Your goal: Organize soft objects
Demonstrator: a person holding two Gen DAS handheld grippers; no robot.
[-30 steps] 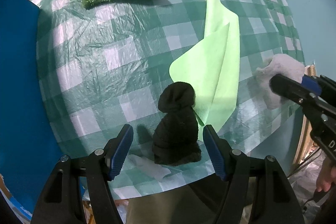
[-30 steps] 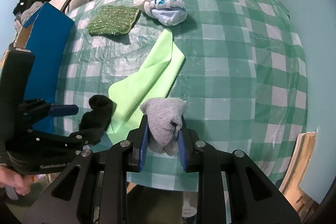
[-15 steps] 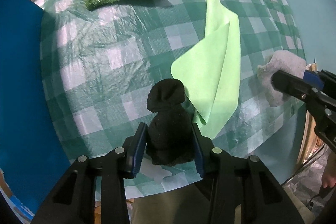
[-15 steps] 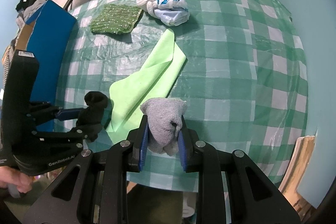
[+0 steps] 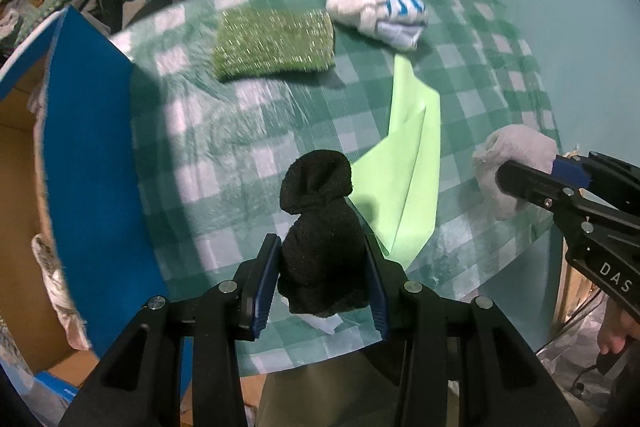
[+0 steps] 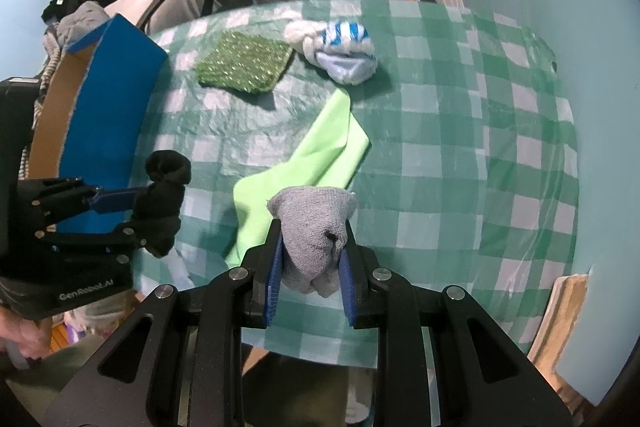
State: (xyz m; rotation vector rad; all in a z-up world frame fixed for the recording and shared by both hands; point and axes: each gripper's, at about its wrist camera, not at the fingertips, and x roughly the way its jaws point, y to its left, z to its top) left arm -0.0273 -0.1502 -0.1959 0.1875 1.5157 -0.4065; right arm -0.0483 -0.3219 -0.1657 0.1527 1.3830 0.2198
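At the far left an open cardboard box [image 5: 24,187] with a blue flap [image 5: 88,163] is seen beside the desk [image 5: 224,155], which is covered by a green-and-white checked cloth. The left gripper [image 5: 322,269] is clamped on a rolled black sock [image 5: 320,227] — its blue pads are pressed against both sides of the bundle, which is held above the desk's near edge. The jaws have just been closing on this sock. Farther back a green glittery scrubbing pad [image 5: 274,43] is laid flat, and just to its right a white, blue-striped bundle of socks [image 5: 378,13] is set near the far edge. A light green cloth [image 5: 404,183], folded over along its length, is spread between that bundle and the near edge. To the right, the right gripper [image 6: 311,261] is closed on a rolled grey sock [image 6: 314,227] — the sock is pinched between the pads, with the green cloth beneath and behind it. Part of a person's hand [image 5: 616,335] is visible at the lower right.
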